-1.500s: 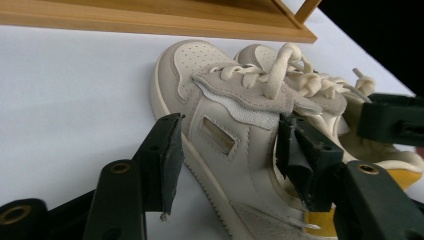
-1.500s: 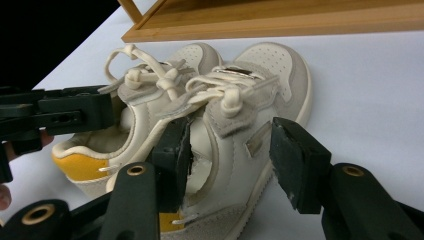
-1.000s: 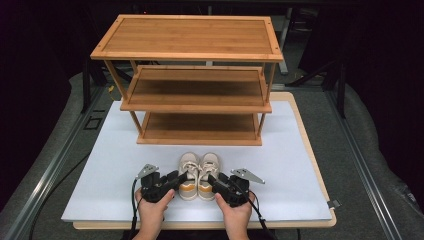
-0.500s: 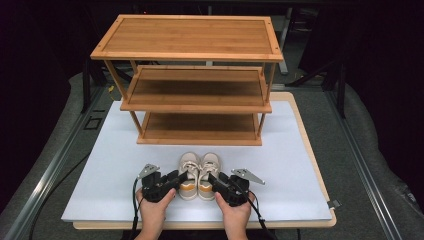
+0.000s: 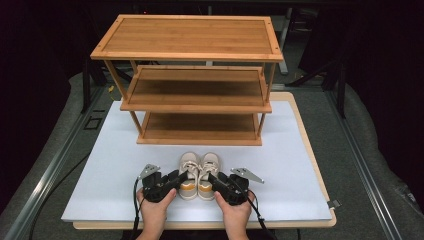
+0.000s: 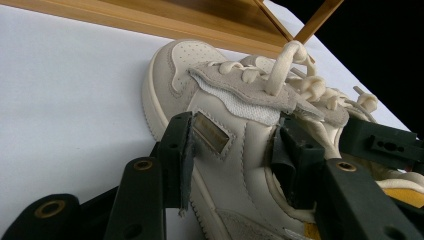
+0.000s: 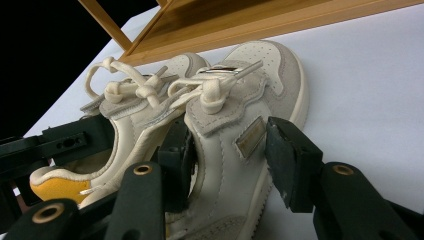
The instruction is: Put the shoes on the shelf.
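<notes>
1. Shoes: a pair of small cream sneakers sits side by side on the white mat (image 5: 100, 165), toes toward the wooden rack (image 5: 200, 90) and heels toward the person.
2. The left shoe (image 5: 188, 175) and the right shoe (image 5: 209, 175) touch along their inner sides, just in front of the rack's bottom shelf.
3. The left gripper (image 5: 181, 178), held in the left hand (image 5: 154, 210), reaches the left shoe from its outer side.
4. In the left gripper view one jaw presses the shoe's outer wall beside a small metal tag (image 6: 212, 132), and the other jaw sits inside the opening against the inner wall, so the fingers are closed on the left shoe's side wall (image 6: 235, 155).
5. The right gripper (image 5: 216, 179), held in the right hand (image 5: 234, 212), meets the right shoe likewise.
6. In the right gripper view one jaw lies between the two shoes, against the right shoe (image 7: 235, 150), and the other stands just beside its outer wall; whether that pad touches is hard to tell.
7. The yellow heel lining (image 7: 57, 190) of the left shoe shows in the right gripper view.
</notes>
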Demonstrator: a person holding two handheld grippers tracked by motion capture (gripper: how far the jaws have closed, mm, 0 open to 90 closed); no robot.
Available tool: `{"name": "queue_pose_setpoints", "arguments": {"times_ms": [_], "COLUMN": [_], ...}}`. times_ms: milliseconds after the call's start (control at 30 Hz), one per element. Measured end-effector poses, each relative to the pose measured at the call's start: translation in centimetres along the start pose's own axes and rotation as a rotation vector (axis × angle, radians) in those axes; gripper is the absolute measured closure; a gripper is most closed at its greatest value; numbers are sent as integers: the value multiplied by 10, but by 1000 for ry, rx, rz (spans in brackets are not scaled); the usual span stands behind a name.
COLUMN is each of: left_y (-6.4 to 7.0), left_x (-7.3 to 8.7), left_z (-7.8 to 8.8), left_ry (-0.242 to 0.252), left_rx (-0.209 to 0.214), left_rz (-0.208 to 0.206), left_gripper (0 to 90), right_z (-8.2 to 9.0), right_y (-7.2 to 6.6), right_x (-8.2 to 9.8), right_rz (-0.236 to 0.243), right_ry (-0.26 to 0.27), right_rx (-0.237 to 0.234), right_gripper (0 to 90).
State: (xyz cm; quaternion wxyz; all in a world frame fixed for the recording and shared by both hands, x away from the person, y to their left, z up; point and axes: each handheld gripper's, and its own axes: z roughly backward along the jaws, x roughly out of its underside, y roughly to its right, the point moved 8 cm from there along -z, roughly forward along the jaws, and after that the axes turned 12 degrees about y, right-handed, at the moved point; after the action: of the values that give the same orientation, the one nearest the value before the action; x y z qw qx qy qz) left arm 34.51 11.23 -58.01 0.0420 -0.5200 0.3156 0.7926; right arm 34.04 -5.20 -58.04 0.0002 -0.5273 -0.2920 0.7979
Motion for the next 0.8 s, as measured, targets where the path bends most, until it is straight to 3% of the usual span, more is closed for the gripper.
{"name": "queue_pose_setpoints", "arguments": {"times_ms": [67, 100, 800], "left_y": [0, 0, 2], "left_x": [0, -1, -15], "left_z": [0, -1, 3], "left_ry": [1, 2, 7], "left_rx": [-1, -2, 1], "left_rz": [4, 5, 4], "left_gripper": [552, 553, 554], "right_z": [2, 0, -1], "right_y": [0, 0, -6], "right_x": [0, 0, -11], "right_rz": [1, -3, -18], "right_ry": [-22, -4, 5], "right_rx": [-1, -4, -13], "right_gripper": [551, 552, 554]}}
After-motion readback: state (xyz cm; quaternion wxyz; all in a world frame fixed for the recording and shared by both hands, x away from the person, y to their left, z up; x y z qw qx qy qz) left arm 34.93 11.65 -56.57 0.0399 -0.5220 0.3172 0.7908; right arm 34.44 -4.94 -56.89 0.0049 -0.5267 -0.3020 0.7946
